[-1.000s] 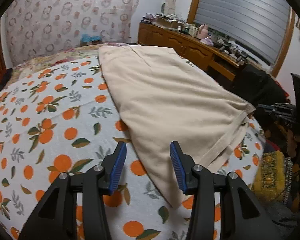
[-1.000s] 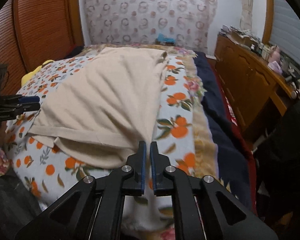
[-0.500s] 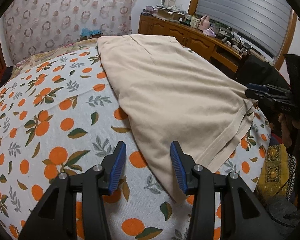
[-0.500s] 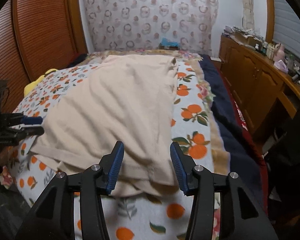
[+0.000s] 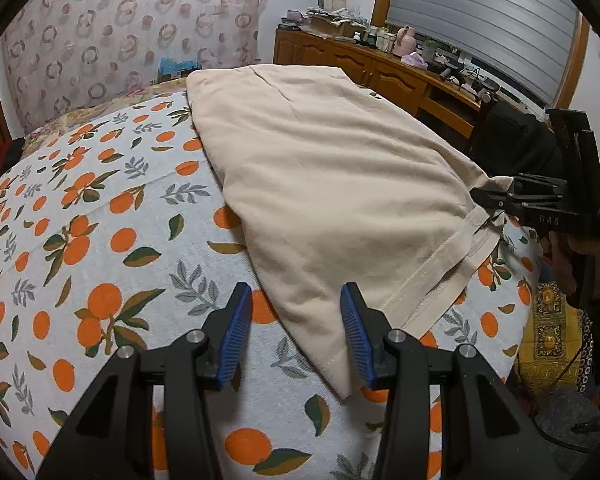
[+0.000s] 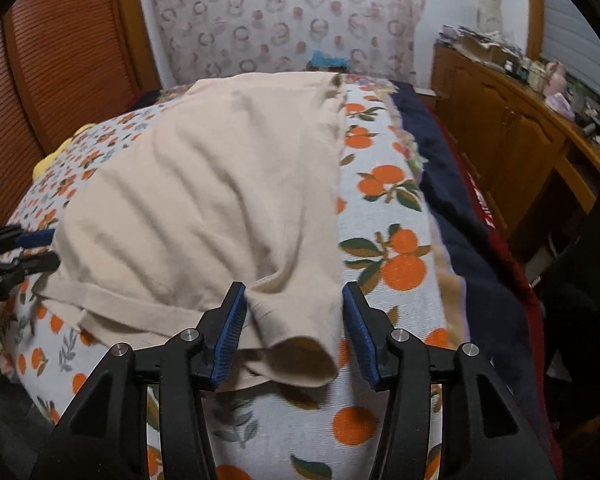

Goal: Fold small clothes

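The garment (image 5: 332,184), a beige piece already doubled over, is lying lengthwise on the bedspread (image 5: 100,240), its hemmed end toward the foot of the bed.

**Left gripper** (image 5: 296,332): it is hovering over the near left corner of the hem. The jaws are standing about half open; the corner is lying between and below them, and the pads are not pressing on it.

**Right gripper** (image 6: 294,330): it is positioned at the near right corner. The jaws are about half open, and a loose fold of cloth is sitting between the pads (image 6: 230,328) without being pinched. In the left view this gripper is appearing at the far hem edge, close to or touching the cloth; which of the two cannot be told.

**Procedure for the step in hand (judged: gripping both hem corners for the next fold):**

1. Lower each gripper until both layers of the hem are lying fully between the pads, not only the top layer.
2. Close on the stitched hem band, since it is likely stiffer and less prone to slipping.
3. Grip both corners at matching positions so the fold line is running straight.
4. Avoid catching the bedspread beneath.
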`<act>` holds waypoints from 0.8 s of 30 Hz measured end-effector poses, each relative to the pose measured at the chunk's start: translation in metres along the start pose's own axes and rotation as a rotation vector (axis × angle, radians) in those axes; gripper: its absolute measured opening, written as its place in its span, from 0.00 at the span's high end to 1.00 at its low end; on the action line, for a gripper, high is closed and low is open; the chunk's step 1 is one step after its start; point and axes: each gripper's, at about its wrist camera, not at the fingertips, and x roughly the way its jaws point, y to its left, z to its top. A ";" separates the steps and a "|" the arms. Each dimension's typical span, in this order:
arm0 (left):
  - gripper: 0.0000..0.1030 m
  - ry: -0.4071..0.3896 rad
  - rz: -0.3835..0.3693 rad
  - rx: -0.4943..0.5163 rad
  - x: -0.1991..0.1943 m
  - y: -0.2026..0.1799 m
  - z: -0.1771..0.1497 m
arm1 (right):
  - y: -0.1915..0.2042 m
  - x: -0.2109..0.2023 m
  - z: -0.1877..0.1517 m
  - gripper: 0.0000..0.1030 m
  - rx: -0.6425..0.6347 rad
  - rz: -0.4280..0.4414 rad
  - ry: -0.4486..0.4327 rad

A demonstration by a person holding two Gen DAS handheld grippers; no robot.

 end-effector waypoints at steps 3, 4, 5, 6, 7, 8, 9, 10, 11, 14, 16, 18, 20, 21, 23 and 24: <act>0.57 -0.001 -0.032 0.002 -0.001 -0.002 -0.001 | 0.005 -0.001 0.000 0.60 -0.019 0.028 0.008; 0.57 -0.001 -0.042 0.000 -0.001 -0.001 0.000 | 0.008 -0.001 0.000 0.65 -0.028 0.035 0.010; 0.58 -0.003 -0.051 -0.002 -0.001 -0.001 0.000 | 0.010 -0.001 0.000 0.70 -0.037 0.043 0.012; 0.66 -0.010 -0.053 -0.004 -0.001 -0.001 0.000 | 0.012 0.000 0.001 0.72 -0.041 0.050 0.013; 0.70 -0.013 -0.054 -0.006 -0.001 0.000 0.001 | 0.013 0.000 0.001 0.78 -0.045 0.057 0.014; 0.72 -0.012 -0.058 -0.008 0.000 0.000 0.001 | 0.015 0.000 0.001 0.83 -0.050 0.069 0.014; 0.75 -0.011 -0.069 -0.011 0.000 0.001 0.001 | 0.015 0.000 0.001 0.84 -0.053 0.077 0.015; 0.79 -0.012 -0.074 -0.013 0.001 0.001 0.002 | 0.017 0.001 0.001 0.86 -0.054 0.078 0.014; 0.87 -0.012 -0.075 -0.016 0.001 0.002 0.003 | 0.018 0.001 0.001 0.89 -0.056 0.082 0.014; 1.00 -0.015 -0.093 -0.012 -0.001 0.003 0.004 | 0.018 0.000 0.000 0.95 -0.057 0.100 0.004; 1.00 -0.039 -0.086 -0.007 -0.007 0.003 0.008 | 0.016 -0.003 0.000 0.96 -0.048 0.109 -0.018; 1.00 -0.079 -0.095 -0.017 -0.019 0.005 0.014 | 0.015 -0.009 0.003 0.96 -0.031 0.126 -0.053; 1.00 -0.118 -0.097 -0.028 -0.032 0.008 0.023 | 0.013 -0.018 0.007 0.97 -0.019 0.133 -0.092; 1.00 -0.132 -0.097 -0.032 -0.036 0.010 0.026 | 0.012 -0.023 0.011 0.97 -0.014 0.135 -0.115; 1.00 -0.166 -0.091 -0.037 -0.045 0.013 0.033 | 0.010 -0.033 0.018 0.97 -0.005 0.141 -0.153; 1.00 -0.179 -0.094 -0.041 -0.050 0.015 0.038 | 0.011 -0.036 0.021 0.97 -0.006 0.141 -0.163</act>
